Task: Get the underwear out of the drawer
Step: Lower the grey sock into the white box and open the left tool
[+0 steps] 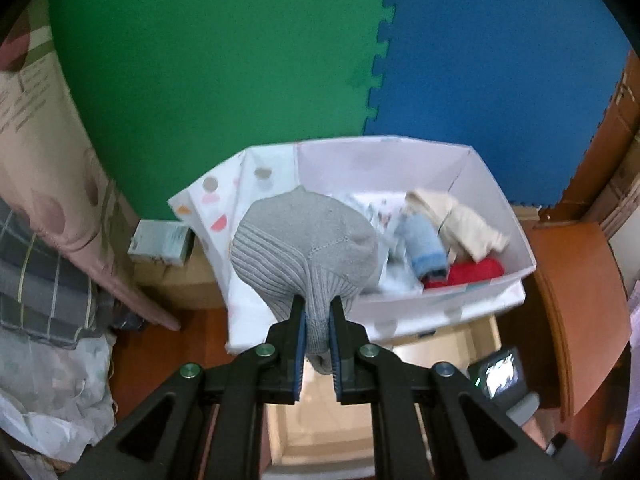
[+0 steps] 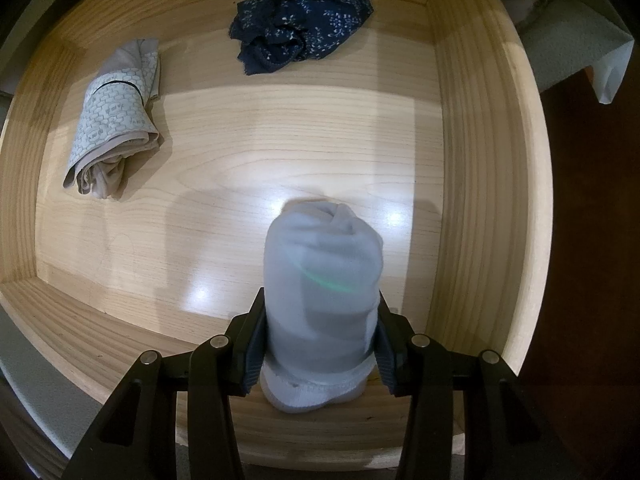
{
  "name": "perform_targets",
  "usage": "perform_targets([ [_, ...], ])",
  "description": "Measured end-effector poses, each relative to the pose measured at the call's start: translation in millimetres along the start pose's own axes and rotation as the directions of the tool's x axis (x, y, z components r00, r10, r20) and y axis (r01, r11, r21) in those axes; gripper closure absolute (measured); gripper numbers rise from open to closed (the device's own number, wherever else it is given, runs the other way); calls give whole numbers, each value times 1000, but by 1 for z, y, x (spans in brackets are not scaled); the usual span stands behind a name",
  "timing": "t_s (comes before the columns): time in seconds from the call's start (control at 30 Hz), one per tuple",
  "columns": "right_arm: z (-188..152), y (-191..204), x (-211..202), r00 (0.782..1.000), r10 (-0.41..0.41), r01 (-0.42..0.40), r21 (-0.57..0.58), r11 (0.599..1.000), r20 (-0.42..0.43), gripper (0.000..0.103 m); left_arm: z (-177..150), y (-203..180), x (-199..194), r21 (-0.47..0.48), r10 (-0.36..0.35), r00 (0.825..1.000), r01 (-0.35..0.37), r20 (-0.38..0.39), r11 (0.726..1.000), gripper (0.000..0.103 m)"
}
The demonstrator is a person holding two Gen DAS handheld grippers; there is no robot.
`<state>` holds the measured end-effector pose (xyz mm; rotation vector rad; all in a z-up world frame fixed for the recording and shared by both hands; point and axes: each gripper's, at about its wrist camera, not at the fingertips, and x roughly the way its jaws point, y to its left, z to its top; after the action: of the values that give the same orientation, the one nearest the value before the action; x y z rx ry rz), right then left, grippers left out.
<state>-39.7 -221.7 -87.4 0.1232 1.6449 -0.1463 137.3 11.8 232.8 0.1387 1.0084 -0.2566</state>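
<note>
Glossy wooden drawer (image 2: 472, 184), ribbed knit garment (image 1: 304, 240)

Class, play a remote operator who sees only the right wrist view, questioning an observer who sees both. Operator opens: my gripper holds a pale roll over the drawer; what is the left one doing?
Observer: The left gripper is shut on a grey ribbed sock.
Operator: Where could it go?
Observer: A white box sits beyond it.
Operator: Anything inside?
Observer: Yes: a blue roll, a cream cloth, something red.
</note>
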Motion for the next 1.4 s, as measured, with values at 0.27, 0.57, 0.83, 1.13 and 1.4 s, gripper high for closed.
perform_targets([
  [0.27, 2, -2, 1, 1000, 7, -7, 4, 1000, 2, 60, 34, -21, 51, 8, 4, 999, -3, -41, 1000, 93],
  [0.57, 3, -3, 1, 1000, 9, -9, 3, 1000, 3, 60, 23, -31, 121, 14, 19, 987, -17, -162, 1000, 93],
  [0.83, 4, -3, 2, 1000, 16, -16, 2, 1000, 7, 60, 15, -29, 138, -13, 17, 981, -20, -195, 1000, 89],
  [1.13, 4, -3, 2, 1000, 16, -16, 2, 1000, 6, 60, 15, -25, 128, -17, 26, 981, -30, -191, 999, 80],
  [1.4, 5, -3, 2, 1000, 14, -14, 1, 1000, 6, 60, 10, -26, 96, 17, 40, 989, -38, -144, 999, 65],
])
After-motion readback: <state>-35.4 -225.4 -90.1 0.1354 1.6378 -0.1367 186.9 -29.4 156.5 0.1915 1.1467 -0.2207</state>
